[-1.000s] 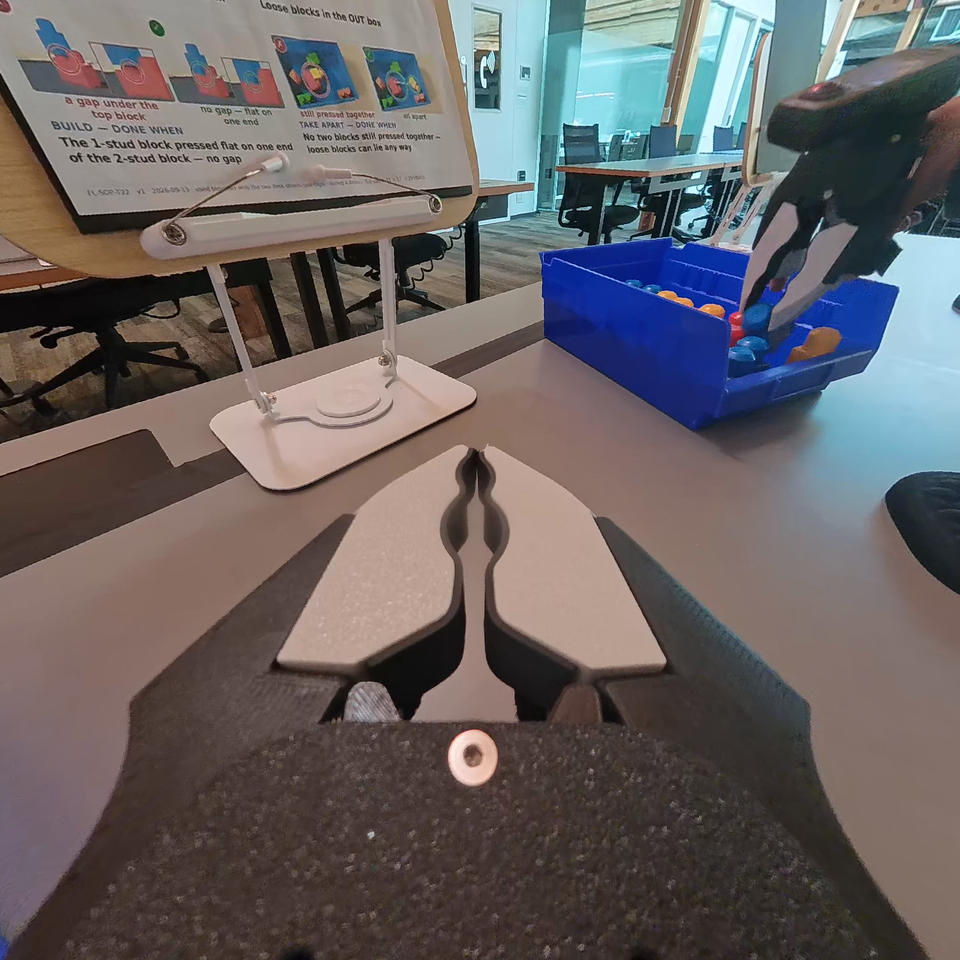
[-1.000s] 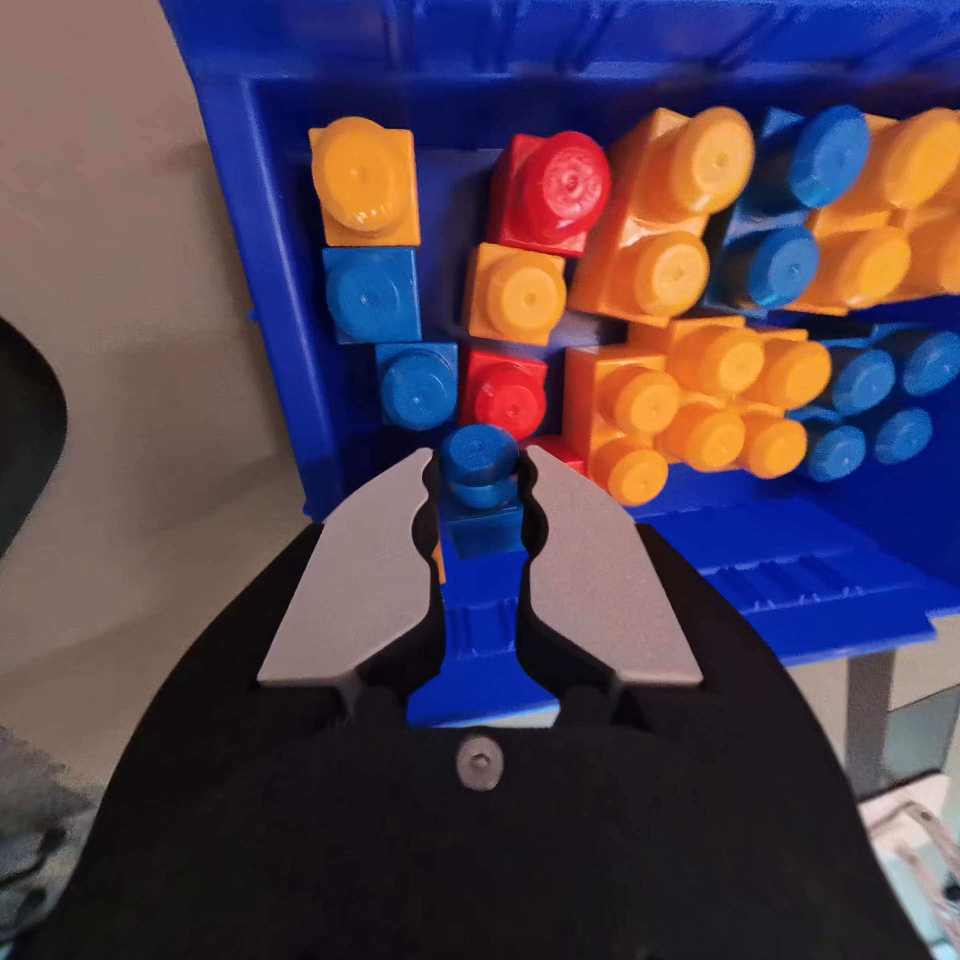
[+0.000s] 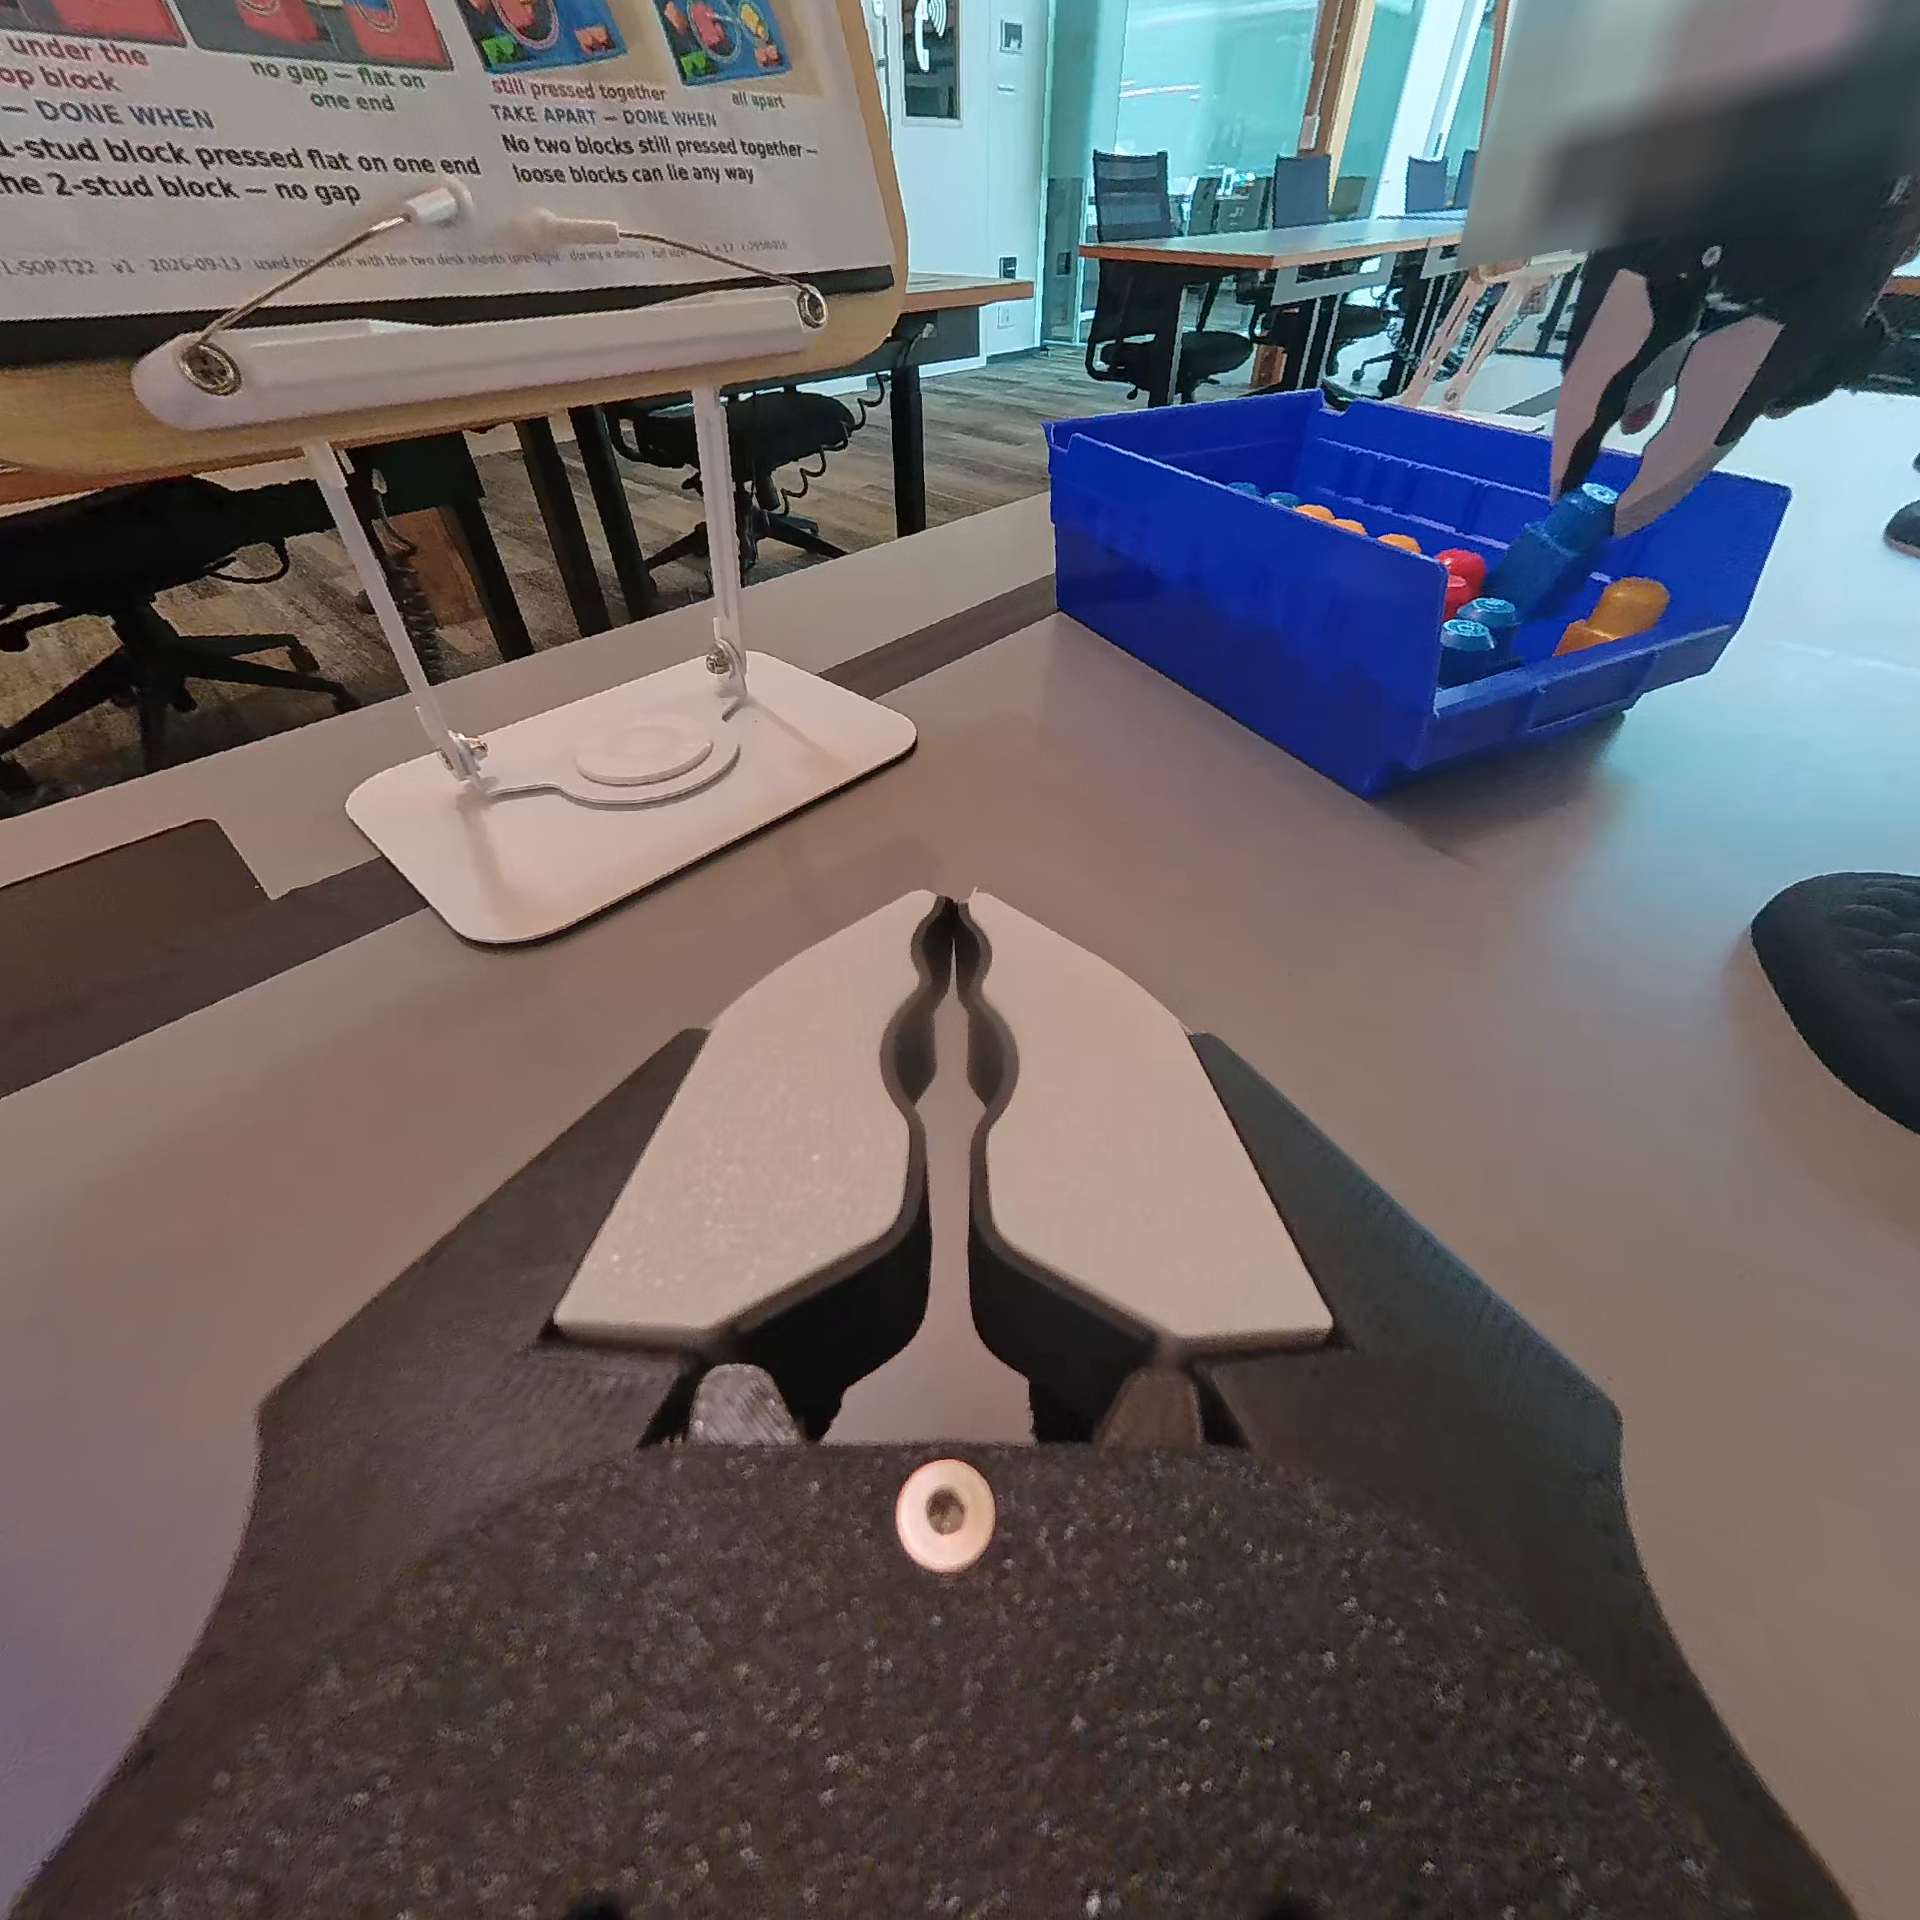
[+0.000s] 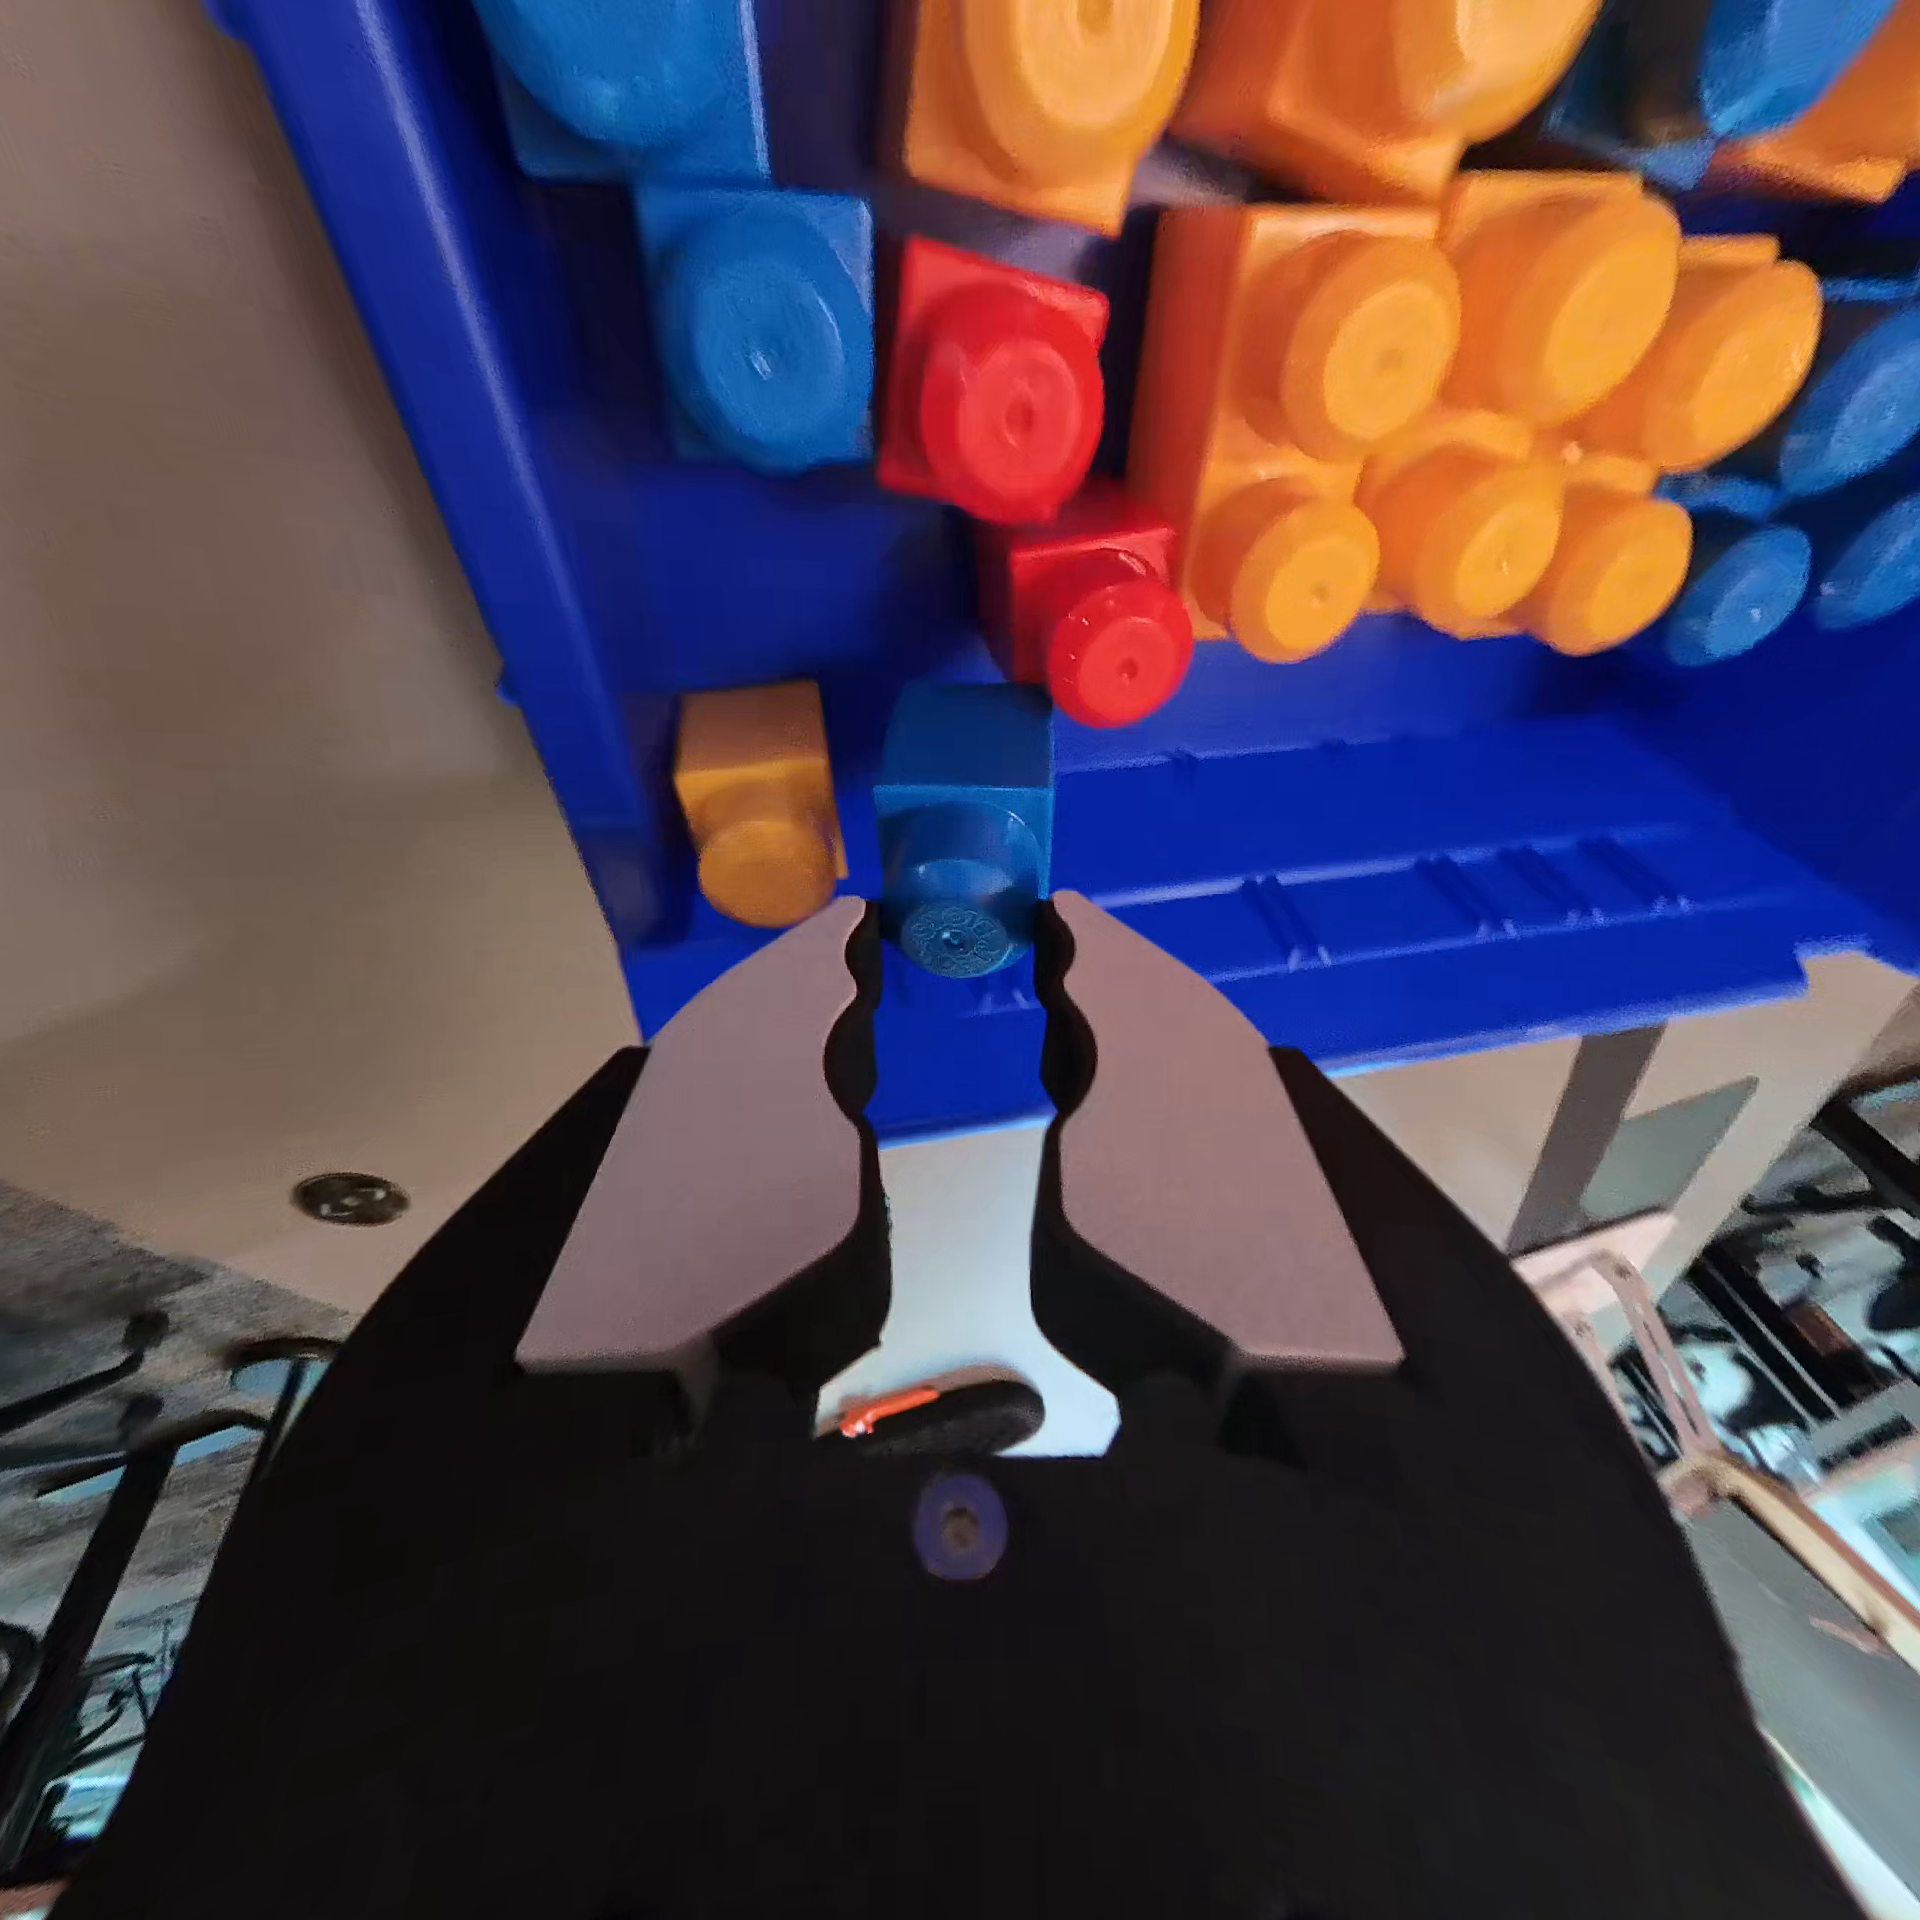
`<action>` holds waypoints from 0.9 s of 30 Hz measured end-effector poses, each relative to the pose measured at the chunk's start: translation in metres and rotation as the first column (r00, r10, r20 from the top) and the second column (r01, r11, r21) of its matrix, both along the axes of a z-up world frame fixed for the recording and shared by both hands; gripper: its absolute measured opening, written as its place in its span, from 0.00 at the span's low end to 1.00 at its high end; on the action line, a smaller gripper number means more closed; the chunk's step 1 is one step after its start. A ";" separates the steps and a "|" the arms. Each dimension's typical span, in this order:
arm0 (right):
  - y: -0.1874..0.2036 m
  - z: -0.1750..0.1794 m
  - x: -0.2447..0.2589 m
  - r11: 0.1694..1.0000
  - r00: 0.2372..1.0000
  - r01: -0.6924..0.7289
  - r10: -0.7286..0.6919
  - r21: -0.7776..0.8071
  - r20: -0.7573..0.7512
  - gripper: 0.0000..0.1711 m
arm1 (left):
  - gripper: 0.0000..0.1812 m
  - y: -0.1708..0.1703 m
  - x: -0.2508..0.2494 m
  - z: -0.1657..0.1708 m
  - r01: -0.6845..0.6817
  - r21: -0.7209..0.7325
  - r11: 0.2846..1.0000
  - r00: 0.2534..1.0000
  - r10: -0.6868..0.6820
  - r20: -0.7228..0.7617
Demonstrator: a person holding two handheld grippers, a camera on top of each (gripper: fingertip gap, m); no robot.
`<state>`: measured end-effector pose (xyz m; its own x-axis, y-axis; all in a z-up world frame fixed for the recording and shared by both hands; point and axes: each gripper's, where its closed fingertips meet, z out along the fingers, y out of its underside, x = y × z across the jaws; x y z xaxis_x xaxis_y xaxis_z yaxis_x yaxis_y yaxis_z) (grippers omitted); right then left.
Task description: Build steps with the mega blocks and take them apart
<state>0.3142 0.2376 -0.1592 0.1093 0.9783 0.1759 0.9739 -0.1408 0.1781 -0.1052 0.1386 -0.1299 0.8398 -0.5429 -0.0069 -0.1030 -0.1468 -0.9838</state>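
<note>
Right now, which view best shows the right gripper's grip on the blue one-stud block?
The right wrist view: the right gripper pinches the blue one-stud block by its stud, close up. The left wrist view shows the same block far off, tilted, lifted above the blue bin.

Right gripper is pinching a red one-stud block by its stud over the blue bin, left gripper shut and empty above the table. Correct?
Only the colour is wrong: the right gripper holds a blue block, as the right wrist view shows.

office | wood-plank floor [image 3: 1039, 384] | black swivel chairs [image 3: 1153, 260] | long desks [image 3: 1247, 244] | glass partitions [image 3: 1174, 83]
</note>
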 end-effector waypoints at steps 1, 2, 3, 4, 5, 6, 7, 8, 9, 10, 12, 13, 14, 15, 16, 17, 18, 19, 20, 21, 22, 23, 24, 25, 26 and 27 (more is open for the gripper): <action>-0.003 0.000 -0.005 0.999 1.000 0.000 0.000 -0.034 -0.011 0.16 | 0.00 0.000 0.000 0.000 0.002 0.000 1.000 1.000 -0.002 0.000; -0.006 0.000 -0.008 0.998 1.000 0.000 0.000 -0.065 -0.011 0.16 | 0.00 0.000 0.000 0.000 0.004 -0.001 1.000 1.000 -0.004 0.000; -0.008 -0.001 -0.011 0.996 1.000 -0.004 0.003 -0.091 -0.014 0.16 | 0.00 0.000 0.000 0.000 0.005 -0.002 1.000 1.000 -0.005 0.000; -0.010 -0.002 -0.016 0.993 0.999 -0.006 0.003 -0.116 -0.032 0.16 | 0.00 0.000 0.001 0.000 0.008 -0.003 1.000 1.000 -0.008 0.000; -0.010 -0.003 -0.021 0.992 0.999 -0.011 0.004 -0.125 -0.049 0.16 | 0.00 -0.001 0.001 0.000 0.010 -0.003 1.000 1.000 -0.010 -0.001; -0.010 -0.003 -0.025 0.990 0.998 -0.014 0.004 -0.140 -0.069 0.16 | 0.00 -0.001 0.001 0.000 0.011 -0.004 1.000 1.000 -0.011 -0.001; -0.011 -0.005 -0.029 0.987 0.996 -0.013 -0.001 -0.158 -0.091 0.16 | 0.00 -0.001 0.001 0.000 0.012 -0.005 1.000 1.000 -0.012 -0.001; -0.010 -0.006 -0.031 0.987 0.995 -0.013 -0.004 -0.163 -0.103 0.16 | 0.00 -0.001 0.001 0.000 0.014 -0.006 1.000 1.000 -0.014 -0.001; -0.009 -0.009 -0.032 0.987 0.995 -0.012 -0.005 -0.161 -0.102 0.16 | 0.00 -0.001 0.001 -0.001 0.016 -0.007 1.000 1.000 -0.016 -0.002; -0.007 -0.012 -0.030 0.987 0.995 -0.010 -0.006 -0.160 -0.095 0.16 | 0.00 -0.001 0.001 -0.001 0.017 -0.008 1.000 1.000 -0.017 -0.002; -0.005 -0.019 -0.027 0.987 0.997 -0.002 -0.011 -0.163 -0.078 0.16 | 0.00 -0.001 0.002 -0.001 0.020 -0.010 1.000 1.000 -0.020 -0.003; -0.004 -0.023 -0.025 0.987 0.998 0.001 -0.013 -0.161 -0.069 0.16 | 0.00 -0.001 0.002 -0.002 0.021 -0.012 1.000 1.000 -0.021 -0.003; -0.003 -0.026 -0.024 0.988 0.998 0.004 -0.014 -0.157 -0.062 0.16 | 0.00 -0.001 0.002 -0.002 0.022 -0.013 1.000 1.000 -0.022 -0.003; -0.003 -0.029 -0.023 0.987 0.998 0.007 -0.016 -0.158 -0.058 0.16 | 0.00 -0.001 0.002 -0.002 0.023 -0.014 1.000 1.000 -0.023 -0.004; -0.002 -0.031 -0.024 0.988 0.998 0.008 -0.018 -0.156 -0.058 0.16 | 0.00 -0.001 0.003 -0.003 0.024 -0.015 1.000 1.000 -0.024 -0.005; -0.001 -0.032 -0.025 0.988 0.998 0.010 -0.019 -0.154 -0.059 0.16 | 0.00 -0.001 0.003 -0.003 0.025 -0.017 1.000 1.000 -0.025 -0.005; -0.001 -0.033 -0.026 0.989 0.998 0.010 -0.020 -0.149 -0.060 0.16 | 0.00 -0.001 0.003 -0.003 0.027 -0.018 0.999 1.000 -0.027 -0.006; 0.000 -0.033 -0.027 0.989 0.998 0.012 -0.020 -0.145 -0.059 0.16 | 0.00 -0.001 0.003 -0.004 0.027 -0.018 0.999 1.000 -0.027 -0.007; 0.000 -0.033 -0.027 0.990 0.998 0.013 -0.021 -0.141 -0.054 0.16 | 0.00 -0.001 0.003 -0.004 0.028 -0.018 0.999 1.000 -0.028 -0.008; 0.000 -0.032 -0.027 0.990 0.999 0.016 -0.022 -0.137 -0.046 0.16 | 0.00 -0.001 0.004 -0.003 0.029 -0.018 0.999 1.000 -0.029 -0.008; 0.000 -0.031 -0.026 0.991 0.999 0.017 -0.022 -0.129 -0.039 0.16 | 0.00 -0.001 0.004 -0.003 0.030 -0.017 0.999 1.000 -0.030 -0.007; 0.001 -0.029 -0.026 0.992 0.999 0.018 -0.024 -0.123 -0.041 0.17 | 0.00 -0.001 0.004 -0.003 0.030 -0.017 0.999 1.000 -0.030 -0.007; 0.001 -0.025 -0.028 0.993 0.998 0.022 -0.029 -0.115 -0.059 0.17 | 0.00 -0.001 0.003 -0.003 0.029 -0.017 0.999 1.000 -0.030 -0.007; 0.001 -0.020 -0.032 0.994 0.995 0.030 -0.039 -0.109 -0.088 0.18 | 0.00 -0.001 0.003 -0.003 0.029 -0.017 0.999 1.000 -0.030 -0.007; 0.001 -0.013 -0.038 0.994 0.991 0.031 -0.044 -0.100 -0.126 0.19 | 0.00 -0.001 0.003 -0.003 0.029 -0.017 0.999 1.000 -0.029 -0.006; 0.002 -0.005 -0.045 0.996 0.984 0.024 -0.039 -0.083 -0.174 0.19 | 0.00 -0.001 0.003 -0.003 0.029 -0.017 0.999 1.000 -0.029 -0.007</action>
<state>0.2692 0.2399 -0.1645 0.1625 0.9840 0.0726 0.9863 -0.1641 0.0167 -0.1019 0.1374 -0.1329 0.8235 -0.5673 -0.0034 -0.1144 -0.1603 -0.9804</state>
